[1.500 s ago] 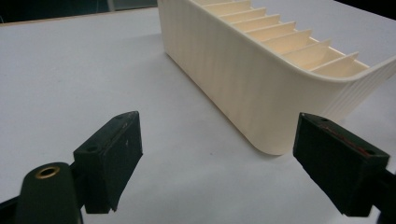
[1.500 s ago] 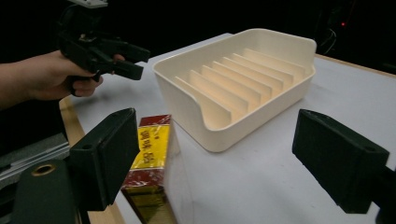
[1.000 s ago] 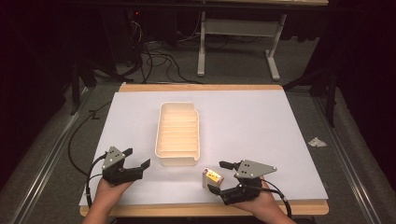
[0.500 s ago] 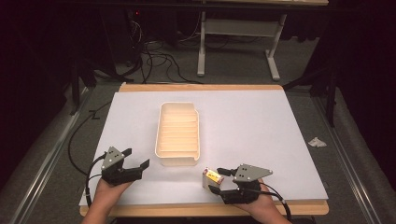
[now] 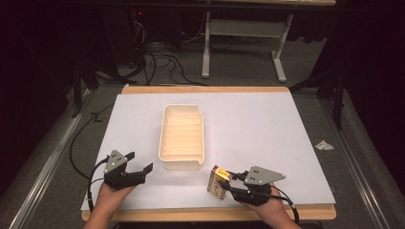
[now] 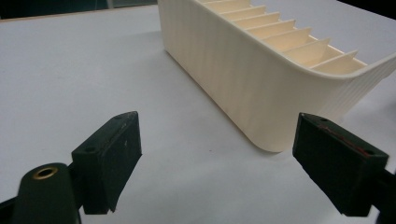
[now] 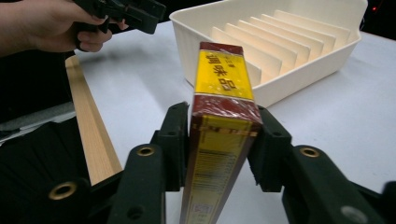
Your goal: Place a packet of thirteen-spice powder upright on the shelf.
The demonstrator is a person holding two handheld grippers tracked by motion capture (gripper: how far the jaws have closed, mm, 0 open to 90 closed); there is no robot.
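Your left gripper (image 5: 141, 171) sits low over the near left part of the table (image 5: 267, 129), held in your left hand (image 5: 109, 198). Its jaws stand spread wide with nothing between them; in the left gripper view the bare white surface fills the gap. Ahead of that gripper and a little to its right stands the cream tray (image 5: 183, 138), a long ribbed bin divided by thin cross walls into narrow slots. In the left gripper view the tray's rounded near corner (image 6: 275, 116) lies just beyond the right-hand jaw, near it but not touching.

Further right, your right gripper (image 5: 223, 183) rests near the front edge of the table, in your right hand (image 5: 267, 212). Its jaws have just been closing, and they now pinch a small box (image 5: 219, 182) from both sides. The right gripper view shows this plainly: the box (image 7: 219, 126), dark red and yellow under a shiny clear wrap, stands on end between the two black pads (image 7: 176, 140), which press on its broad faces. Its top rises above the jaws, and a barcode panel runs down the narrow face that looks at the camera. Whether the box's lower end is on the table or just off it, you can't quite tell from these views.

The tray lies just ahead of the right gripper, its near end close to the box and apart from it.
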